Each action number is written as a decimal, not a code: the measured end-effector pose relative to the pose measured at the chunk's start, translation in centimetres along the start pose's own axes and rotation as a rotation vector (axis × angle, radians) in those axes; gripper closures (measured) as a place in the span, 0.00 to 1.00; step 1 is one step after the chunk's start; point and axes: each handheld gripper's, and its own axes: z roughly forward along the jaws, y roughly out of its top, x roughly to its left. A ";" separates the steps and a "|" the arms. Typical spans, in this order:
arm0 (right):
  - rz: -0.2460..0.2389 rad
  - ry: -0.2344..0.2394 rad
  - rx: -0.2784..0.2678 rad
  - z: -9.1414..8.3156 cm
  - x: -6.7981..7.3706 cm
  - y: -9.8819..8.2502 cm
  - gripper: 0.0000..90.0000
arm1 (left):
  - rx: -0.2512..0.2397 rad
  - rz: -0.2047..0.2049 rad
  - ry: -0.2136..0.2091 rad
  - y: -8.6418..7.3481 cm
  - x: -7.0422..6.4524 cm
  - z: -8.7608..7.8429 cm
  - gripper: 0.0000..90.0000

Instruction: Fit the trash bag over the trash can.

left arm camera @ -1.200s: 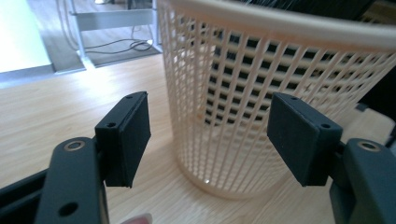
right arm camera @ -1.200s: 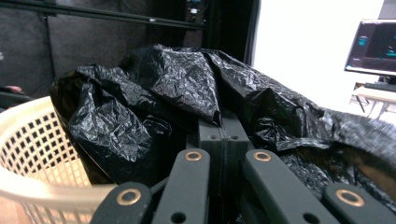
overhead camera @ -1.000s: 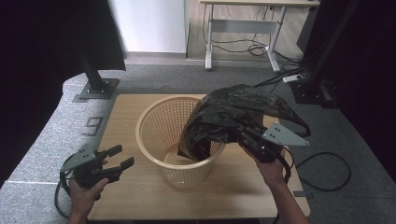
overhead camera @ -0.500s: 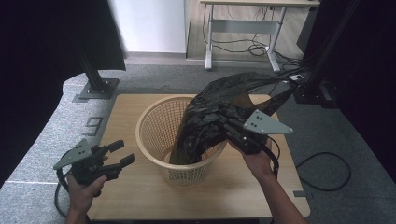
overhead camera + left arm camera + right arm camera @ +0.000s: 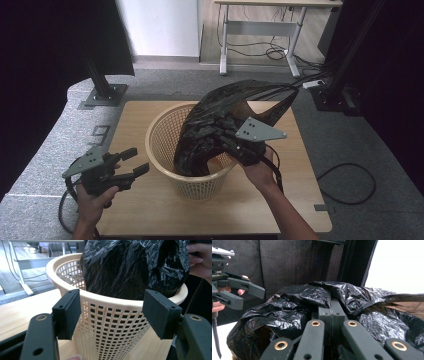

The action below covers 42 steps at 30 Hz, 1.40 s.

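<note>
Hands enter from the bottom edge of the high view. At lower left, the left gripper (image 5: 131, 161) hovers with jaws released and nothing between them, just beside the basket (image 5: 159, 134). Right of centre, the right gripper (image 5: 227, 141) has its jaws clenched on the black bag (image 5: 220, 112), which hangs partly inside the basket on the wooden table (image 5: 135, 112). Farther back, a desk (image 5: 260, 30) stands at the upper edge.

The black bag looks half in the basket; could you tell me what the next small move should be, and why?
Probably bring the open left gripper to the basket rim and catch the bag's free edge. The right gripper is shut on the black bag, which hangs bunched inside with its far edge stretched away, not over the rim.
</note>
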 end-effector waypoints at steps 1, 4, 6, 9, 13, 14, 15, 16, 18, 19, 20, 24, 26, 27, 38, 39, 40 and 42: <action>0.002 0.004 0.003 0.1 0.1 0.0 0.99 | 0.003 0.000 -0.003 0.1 0.0 0.1 0.34; -0.001 0.013 0.016 0.5 0.3 0.1 0.99 | 0.011 0.002 -0.010 0.4 -0.1 0.4 0.34; 0.000 0.013 0.018 0.7 0.4 0.2 0.99 | 0.010 0.005 -0.022 0.7 -0.2 0.6 0.34; 0.006 0.010 0.017 0.9 0.6 0.3 0.99 | 0.014 0.015 -0.029 1.1 -0.5 1.0 0.34; 0.011 0.011 0.022 1.3 0.8 0.6 0.99 | 0.010 0.022 -0.044 1.6 -0.8 1.6 0.33; 0.007 0.012 0.024 1.4 0.9 0.6 0.99 | 0.010 0.024 -0.048 1.6 -0.8 1.8 0.33; 0.004 0.013 0.025 1.5 1.0 0.6 0.99 | 0.010 0.024 -0.052 1.7 -0.8 1.9 0.33; 0.002 0.014 0.026 1.5 1.1 0.7 0.99 | 0.011 0.023 -0.054 1.7 -0.8 2.0 0.33; 0.002 0.016 0.025 1.6 1.2 0.7 0.99 | 0.011 0.021 -0.058 1.8 -0.8 2.2 0.33; 0.001 0.016 0.024 1.6 1.2 0.7 0.99 | 0.009 0.018 -0.060 1.8 -0.8 2.3 0.33; 0.001 0.017 0.024 1.6 1.3 0.7 0.99 | 0.010 0.019 -0.062 1.8 -0.9 2.4 0.33; -0.002 0.018 0.025 1.7 1.4 0.7 0.99 | 0.013 0.022 -0.070 2.1 -1.1 2.8 0.33; -0.001 0.019 0.024 1.7 1.4 0.8 0.99 | 0.017 0.022 -0.076 2.3 -1.3 3.0 0.33; 0.000 0.020 0.022 1.7 1.4 0.8 0.99 | 0.017 0.023 -0.078 2.4 -1.3 3.1 0.33; 0.001 0.056 0.013 2.1 2.3 0.8 0.99 | 0.050 0.037 -0.095 3.0 -2.1 4.6 0.35; -0.001 0.059 0.012 2.1 2.4 0.8 0.99 | 0.051 0.037 -0.089 3.0 -2.2 4.6 0.36; -0.002 0.064 0.011 2.1 2.4 0.8 0.99 | 0.050 0.039 -0.084 3.1 -2.2 4.7 0.36; -0.008 0.074 0.010 2.1 2.5 0.8 0.99 | 0.046 0.039 -0.083 3.1 -2.3 4.7 0.39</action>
